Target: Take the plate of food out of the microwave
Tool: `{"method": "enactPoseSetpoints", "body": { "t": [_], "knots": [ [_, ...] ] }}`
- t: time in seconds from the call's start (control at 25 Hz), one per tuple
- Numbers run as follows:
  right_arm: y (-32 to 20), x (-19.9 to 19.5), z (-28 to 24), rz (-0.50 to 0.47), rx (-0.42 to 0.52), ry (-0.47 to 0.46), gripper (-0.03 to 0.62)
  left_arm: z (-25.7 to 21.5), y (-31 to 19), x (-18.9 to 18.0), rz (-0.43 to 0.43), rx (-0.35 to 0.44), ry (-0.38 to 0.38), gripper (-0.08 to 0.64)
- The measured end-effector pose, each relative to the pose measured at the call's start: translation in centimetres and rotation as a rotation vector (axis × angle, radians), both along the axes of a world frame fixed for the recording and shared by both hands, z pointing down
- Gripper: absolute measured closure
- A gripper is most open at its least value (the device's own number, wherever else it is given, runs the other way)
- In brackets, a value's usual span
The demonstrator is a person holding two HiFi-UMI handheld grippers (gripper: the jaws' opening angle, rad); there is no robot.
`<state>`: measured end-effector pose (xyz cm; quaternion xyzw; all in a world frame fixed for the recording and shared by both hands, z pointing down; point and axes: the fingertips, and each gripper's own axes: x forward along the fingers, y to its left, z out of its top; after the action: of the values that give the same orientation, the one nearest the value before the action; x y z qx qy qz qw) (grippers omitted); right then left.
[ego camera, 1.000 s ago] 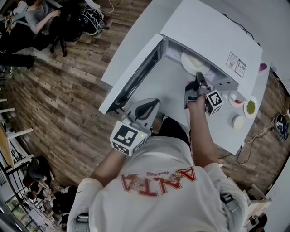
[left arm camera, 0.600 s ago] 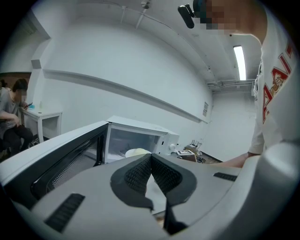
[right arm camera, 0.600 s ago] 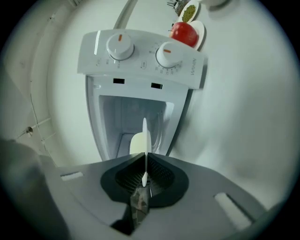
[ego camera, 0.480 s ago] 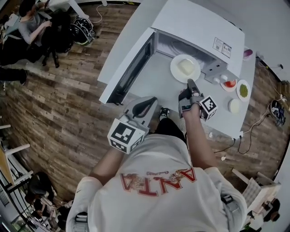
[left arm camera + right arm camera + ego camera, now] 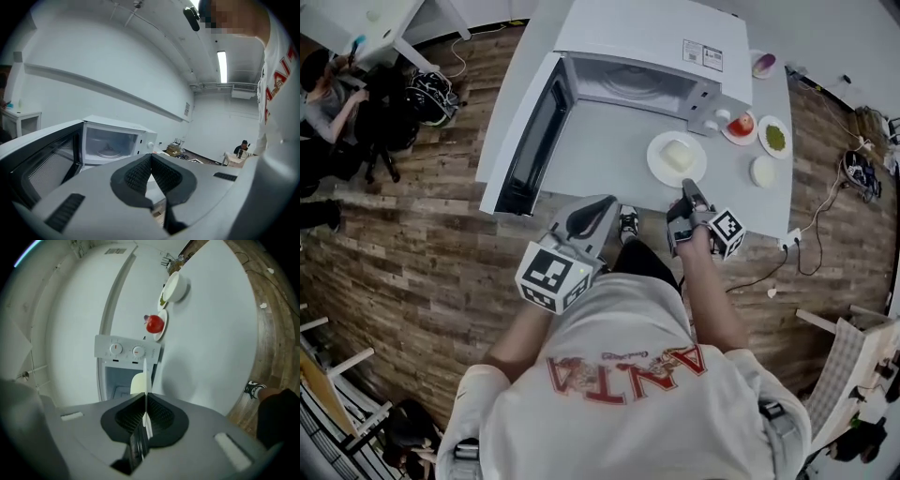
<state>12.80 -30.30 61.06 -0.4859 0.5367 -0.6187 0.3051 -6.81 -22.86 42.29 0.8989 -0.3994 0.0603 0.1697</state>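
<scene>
The white microwave (image 5: 647,47) stands at the back of the white table (image 5: 600,164), its door (image 5: 525,141) swung open to the left and its cavity empty. The white plate (image 5: 677,157) with a pale block of food (image 5: 678,155) is outside, over the table in front of the microwave. My right gripper (image 5: 686,194) is shut on the plate's near rim. In the right gripper view the plate (image 5: 145,373) shows edge-on between the jaws (image 5: 145,397), with the food (image 5: 137,384) beyond. My left gripper (image 5: 592,217) hangs off the table's front edge, shut and empty (image 5: 150,157).
To the right of the microwave sit a saucer with a red tomato (image 5: 741,125), a dish of something green (image 5: 775,137), a white bowl (image 5: 762,172) and a purple item (image 5: 763,64). A cable (image 5: 806,246) hangs off the table's right side. A person (image 5: 328,89) sits at far left.
The plate came out of the microwave cavity and moved toward the table's front with my right gripper. The left gripper stayed near the person's body.
</scene>
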Motion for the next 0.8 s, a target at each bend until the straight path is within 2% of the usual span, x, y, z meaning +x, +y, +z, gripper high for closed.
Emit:
{"method": "enactPoseSetpoints", "body": {
  "t": [0.44, 0.8],
  "knots": [
    [3.9, 8.3, 4.3, 0.186, -0.068, 0.030, 0.575, 1.4, 1.6, 2.0, 0.070, -0.035, -0.024, 0.551],
    [4.0, 10.5, 5.7, 0.246, -0.098, 0.010, 0.575, 1.6, 1.4, 2.1, 0.059, -0.040, -0.027, 0.551]
  ]
}}
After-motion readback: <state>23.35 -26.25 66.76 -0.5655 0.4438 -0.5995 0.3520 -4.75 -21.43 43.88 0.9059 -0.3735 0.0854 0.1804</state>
